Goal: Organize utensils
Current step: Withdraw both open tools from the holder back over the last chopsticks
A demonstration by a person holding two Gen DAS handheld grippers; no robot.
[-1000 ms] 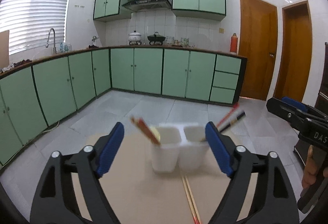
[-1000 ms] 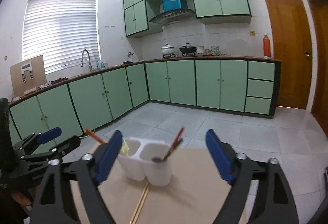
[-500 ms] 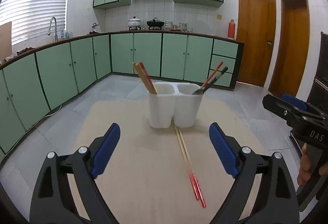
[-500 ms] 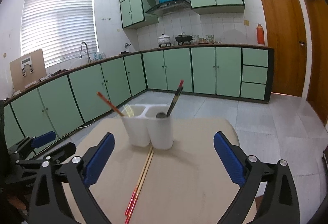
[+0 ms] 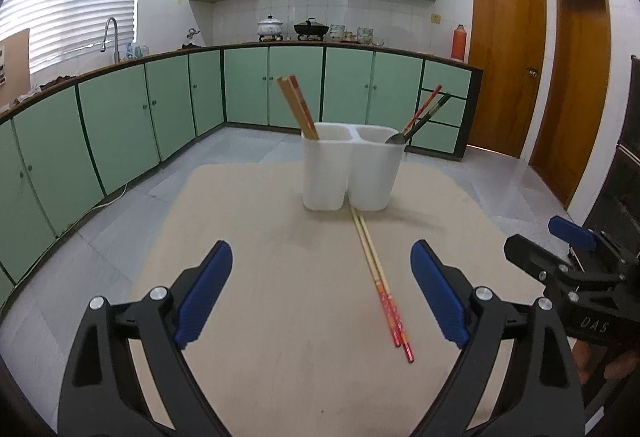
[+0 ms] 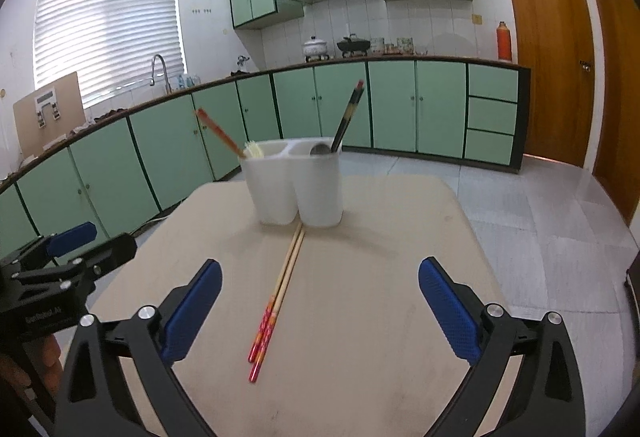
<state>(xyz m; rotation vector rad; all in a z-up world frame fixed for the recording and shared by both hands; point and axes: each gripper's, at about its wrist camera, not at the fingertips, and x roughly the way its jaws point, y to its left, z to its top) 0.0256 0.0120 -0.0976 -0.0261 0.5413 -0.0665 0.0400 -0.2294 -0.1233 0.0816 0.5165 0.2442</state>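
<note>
**Loose chopstick pair waiting on table**

Chopsticks lie mid-table, plain tips touching the white two-cup holder near the far edge. Left gripper and right gripper both gape wide, holding nothing; right jaws have just been opening. Likely light, stiff, slick and prone to roll; pinch both together mid-shaft.

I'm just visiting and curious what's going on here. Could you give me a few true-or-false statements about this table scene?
1. A pair of chopsticks lies flat on the table. True.
2. The white holder has three compartments. False: two.
3. The left gripper is clamped on the loose chopsticks. False: it is open and holds nothing.
4. A spoon sits in the holder. True.
5. The right gripper is open. True.
</note>
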